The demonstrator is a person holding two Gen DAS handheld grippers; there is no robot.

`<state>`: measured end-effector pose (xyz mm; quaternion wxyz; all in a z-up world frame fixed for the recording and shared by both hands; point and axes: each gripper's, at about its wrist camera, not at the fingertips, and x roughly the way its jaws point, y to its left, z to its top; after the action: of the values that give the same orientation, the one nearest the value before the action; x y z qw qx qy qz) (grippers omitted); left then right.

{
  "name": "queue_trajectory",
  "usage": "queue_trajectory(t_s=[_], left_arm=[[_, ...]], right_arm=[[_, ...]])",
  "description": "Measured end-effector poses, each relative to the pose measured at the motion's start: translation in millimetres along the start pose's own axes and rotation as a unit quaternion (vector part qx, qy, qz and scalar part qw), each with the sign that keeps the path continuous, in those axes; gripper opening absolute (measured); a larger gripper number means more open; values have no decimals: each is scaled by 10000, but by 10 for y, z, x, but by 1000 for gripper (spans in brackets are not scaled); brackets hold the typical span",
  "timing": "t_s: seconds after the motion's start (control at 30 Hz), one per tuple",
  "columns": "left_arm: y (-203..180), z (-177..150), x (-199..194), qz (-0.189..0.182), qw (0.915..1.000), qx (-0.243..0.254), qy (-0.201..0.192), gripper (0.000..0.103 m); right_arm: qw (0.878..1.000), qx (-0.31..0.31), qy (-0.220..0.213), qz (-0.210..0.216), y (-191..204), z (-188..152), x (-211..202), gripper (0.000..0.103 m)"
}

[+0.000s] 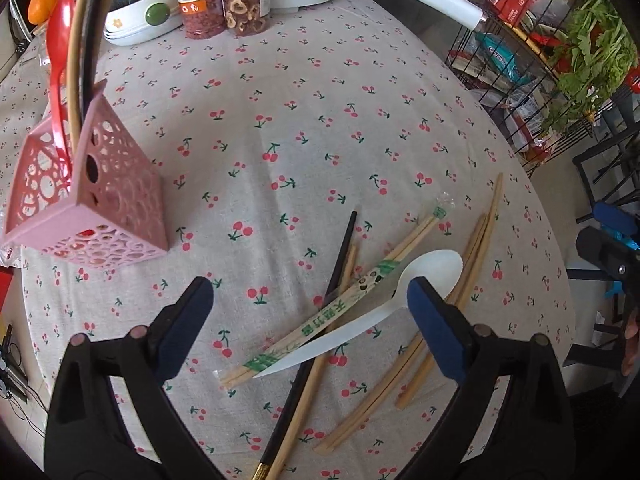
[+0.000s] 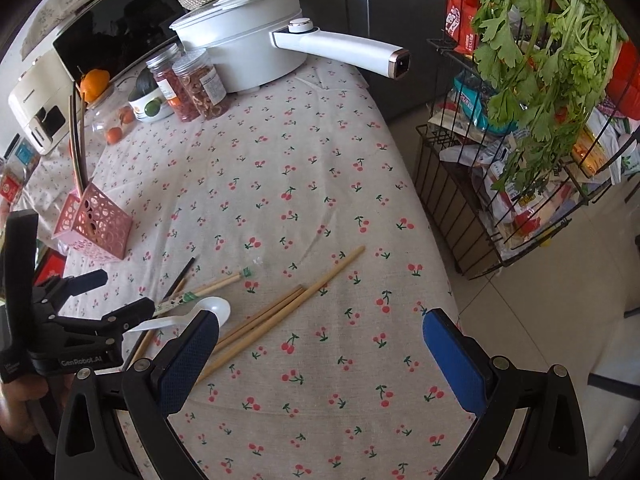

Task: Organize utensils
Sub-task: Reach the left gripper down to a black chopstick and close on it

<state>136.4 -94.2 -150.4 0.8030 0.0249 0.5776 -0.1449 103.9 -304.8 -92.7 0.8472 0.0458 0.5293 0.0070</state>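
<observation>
A pink perforated utensil holder [image 1: 100, 200] stands at the table's left, holding a red spoon [image 1: 59, 60] and long sticks; it also shows in the right wrist view [image 2: 96, 224]. A white plastic spoon [image 1: 384, 304] lies across a wrapped chopstick pair [image 1: 344, 300], a black chopstick [image 1: 320, 332] and several bare wooden chopsticks [image 1: 468, 268]. My left gripper [image 1: 310, 300] is open and empty, hovering over this pile. My right gripper [image 2: 320, 336] is open and empty, above the cloth right of the wooden chopsticks [image 2: 280, 312]. The white spoon [image 2: 208, 312] lies by its left finger.
A white pot with a long handle [image 2: 340, 46], two jars [image 2: 192, 80], a bowl and oranges stand at the table's far side. A black wire rack [image 2: 500, 184] with greens and packets stands past the table's right edge. The cherry-print cloth [image 2: 300, 160] covers the table.
</observation>
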Motion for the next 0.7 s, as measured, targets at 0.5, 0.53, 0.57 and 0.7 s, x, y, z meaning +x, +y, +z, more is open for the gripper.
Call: queue_trajectory(t_s=[0.5,0.53,0.57,0.7], left_arm=[[-231,271,391,117,9996,115,239,17],[-249,270,397,305,9991,190,243,12],[-237,275,405,404,9987,210,250,10],[-115,272,382,567,9980,75,263,9]], right_arm=[[9978,575,201,247,-247,65,116,103],[9977,597,208,247,-251,64,121,103],[9976,613,214,250,-257,66,128,103],[9974,641,229,247,-264,66,141,103]])
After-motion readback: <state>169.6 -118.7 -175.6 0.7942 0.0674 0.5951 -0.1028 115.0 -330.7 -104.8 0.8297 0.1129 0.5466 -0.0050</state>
